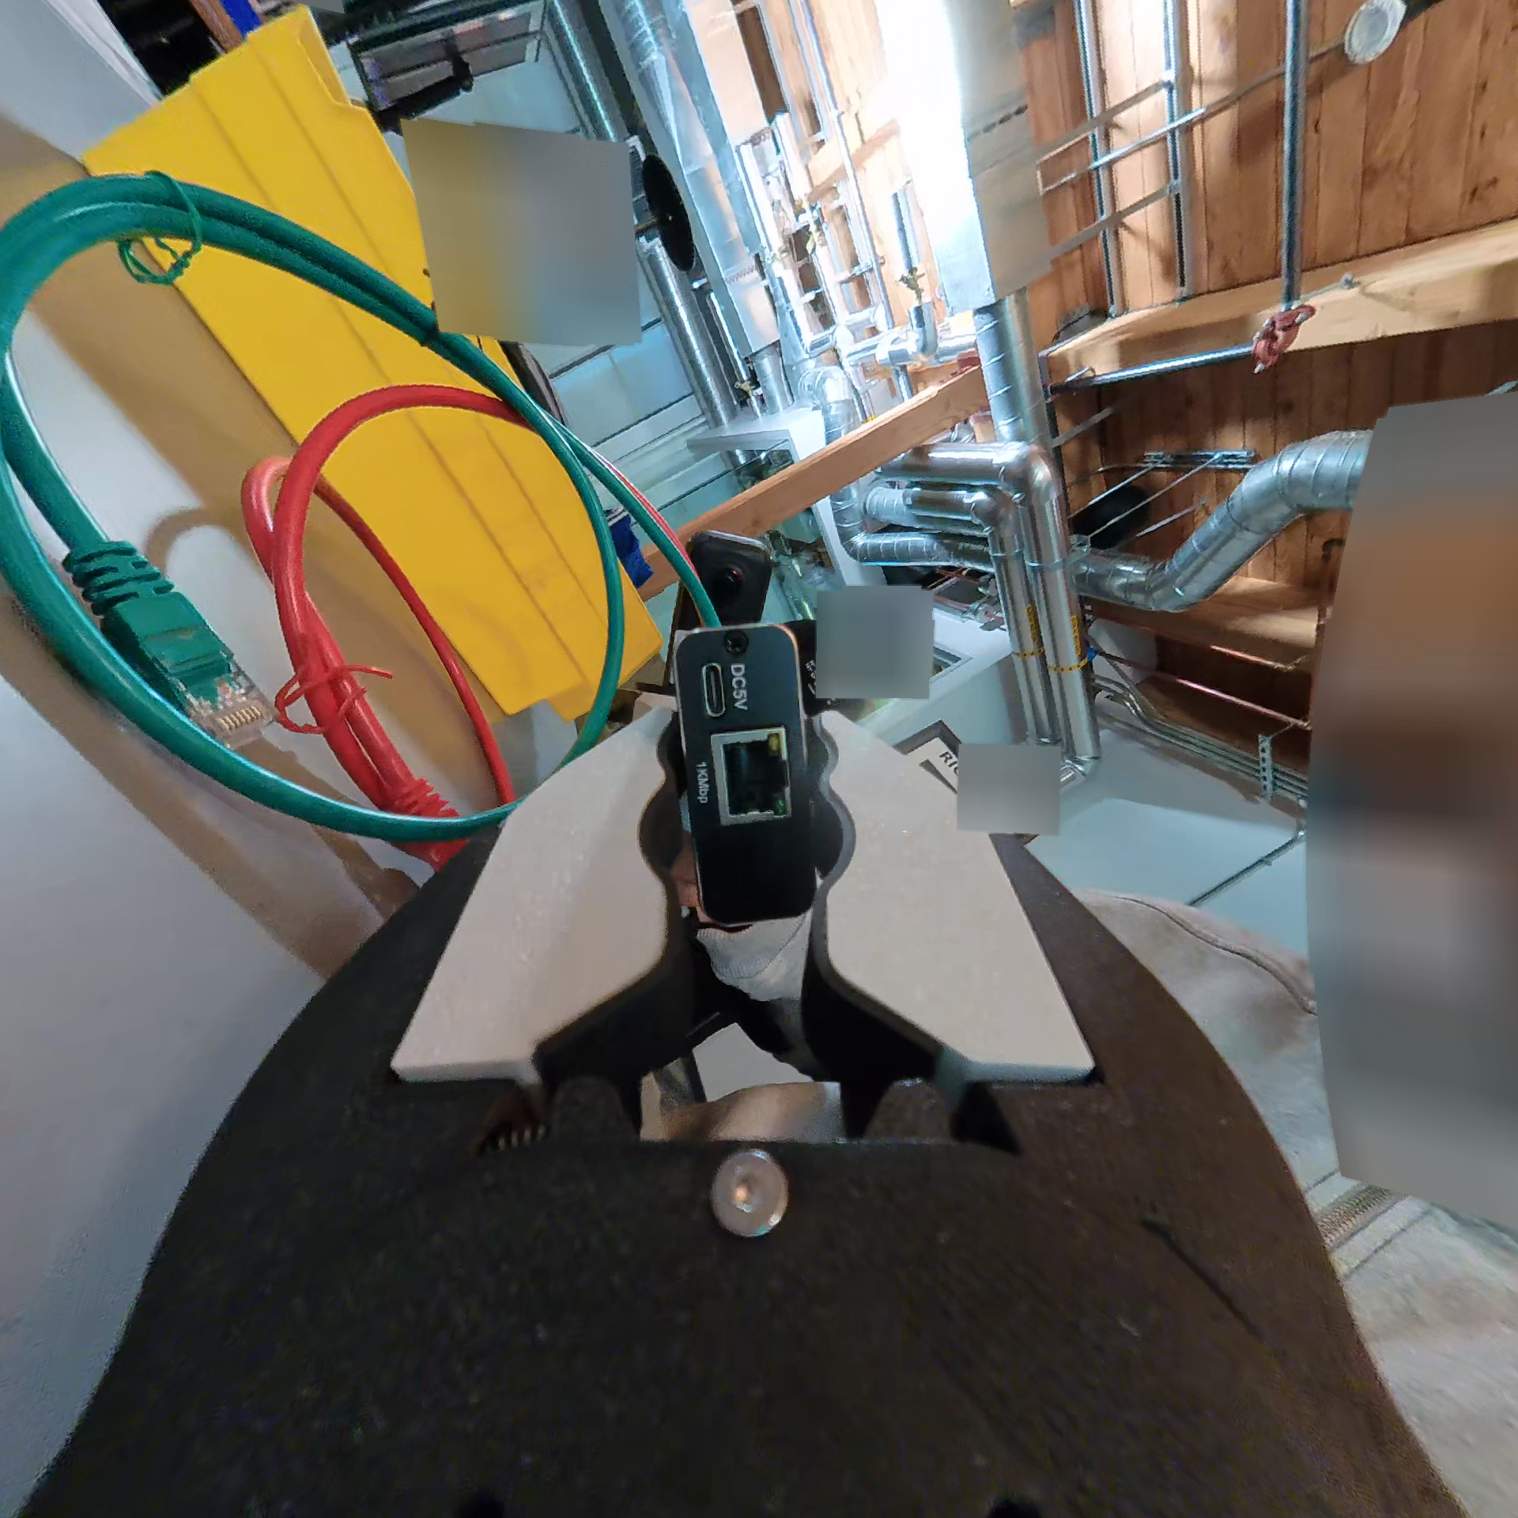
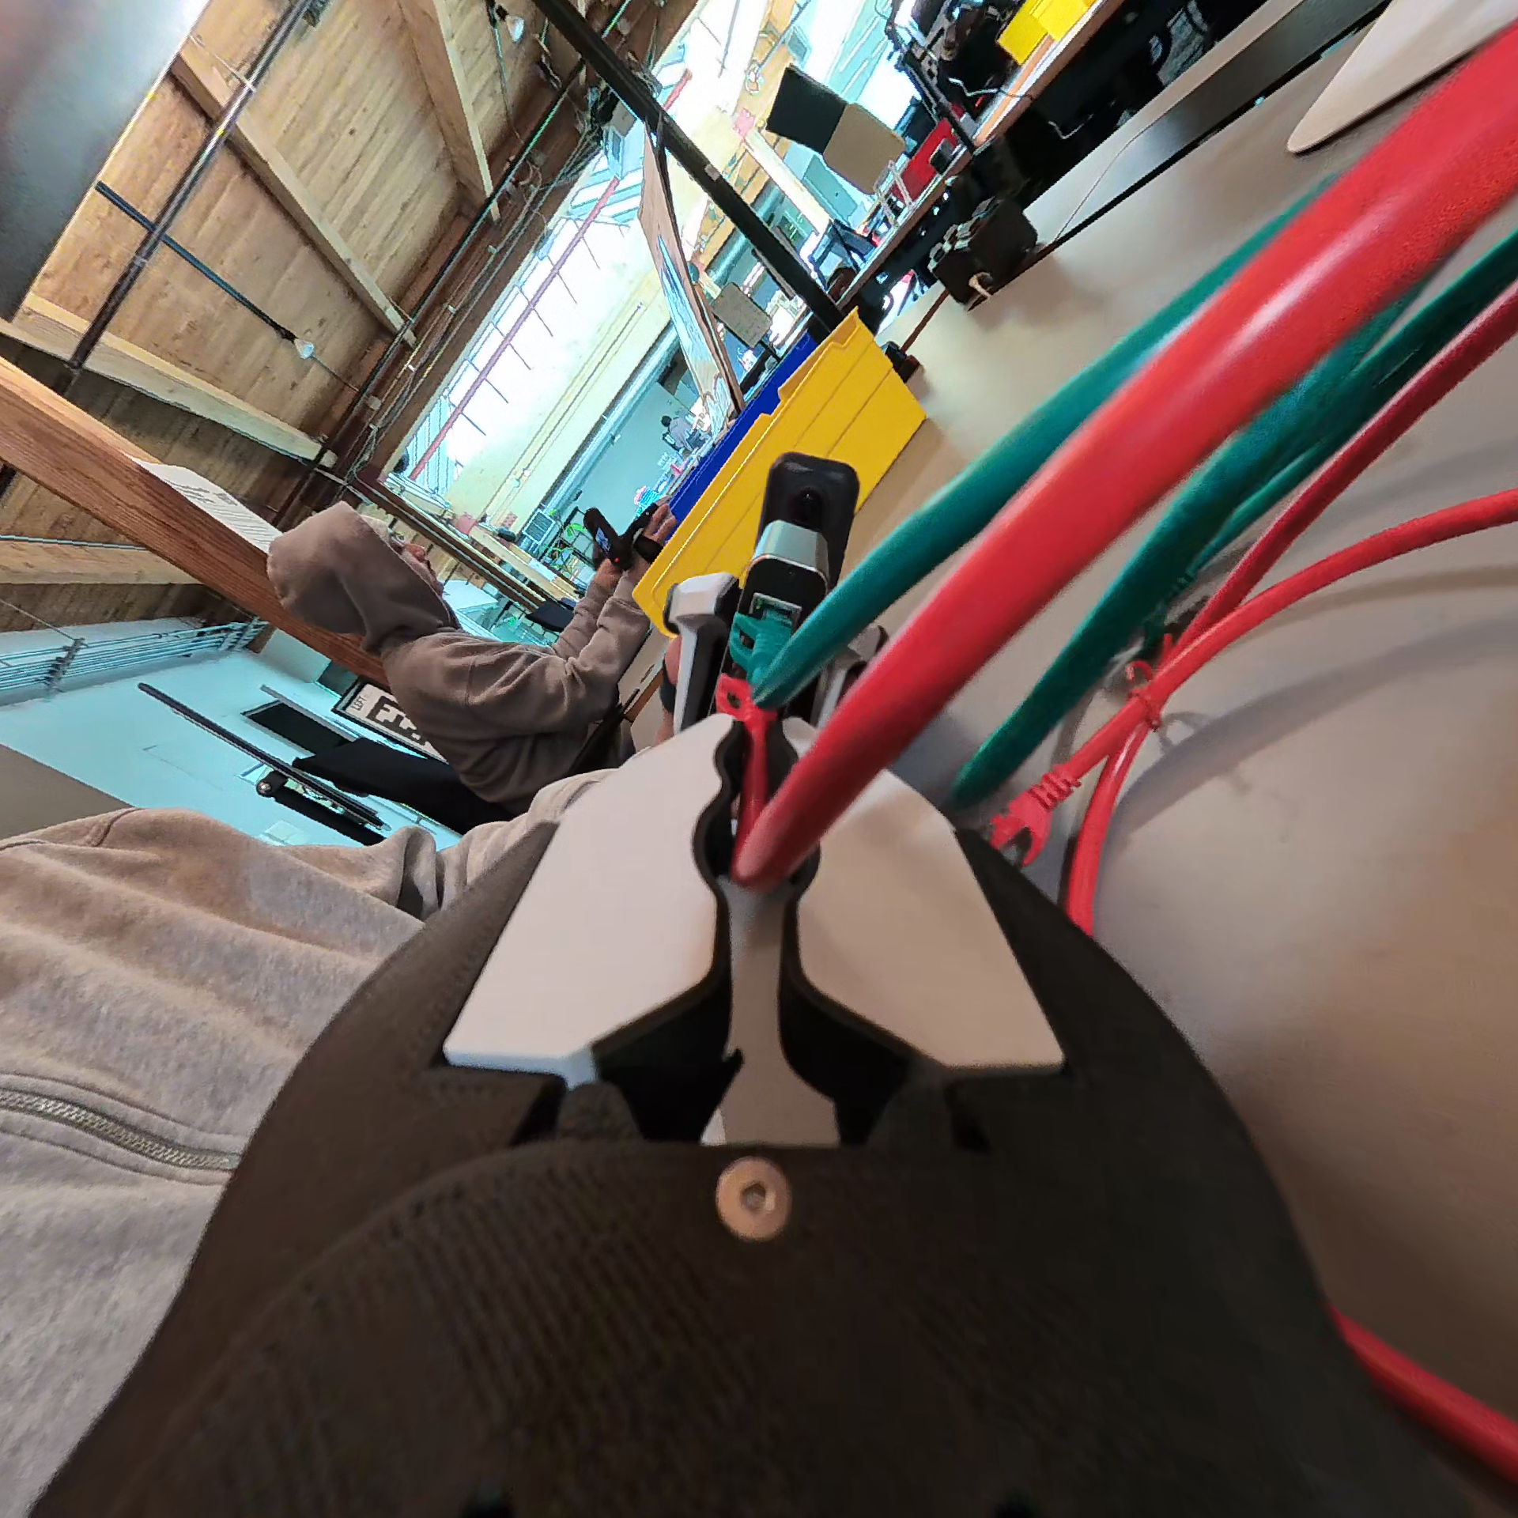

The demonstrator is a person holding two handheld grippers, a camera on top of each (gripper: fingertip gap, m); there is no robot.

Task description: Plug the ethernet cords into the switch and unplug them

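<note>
The left hand-held gripper (image 1: 743,809) is pinching the switch (image 1: 743,772) by its narrow sides, so the end face with its empty port points back at the left wrist camera and stays clear of the white fingers (image 1: 575,887). The grip looks meant to brace the small black box in the air while a plug is pushed in from the other side. The right hand-held gripper (image 2: 760,830) is pressed together on the red cord (image 2: 1150,427), which rises out of the jaws in a thick arc; its plug is hidden there, so I cannot tell how it is oriented. Just past those tips, in the right wrist view, the green cord (image 2: 920,567) already sits with its plug in the switch's (image 2: 780,575) far port. Its other green plug (image 1: 177,649) hangs free in a loop beside the red cord's (image 1: 361,657) tied bundle. Behind the loops a yellow bin (image 1: 345,345) stands on the bench (image 2: 1273,945), and farther off a person in a hooded top (image 2: 460,649) works with their own tool.
</note>
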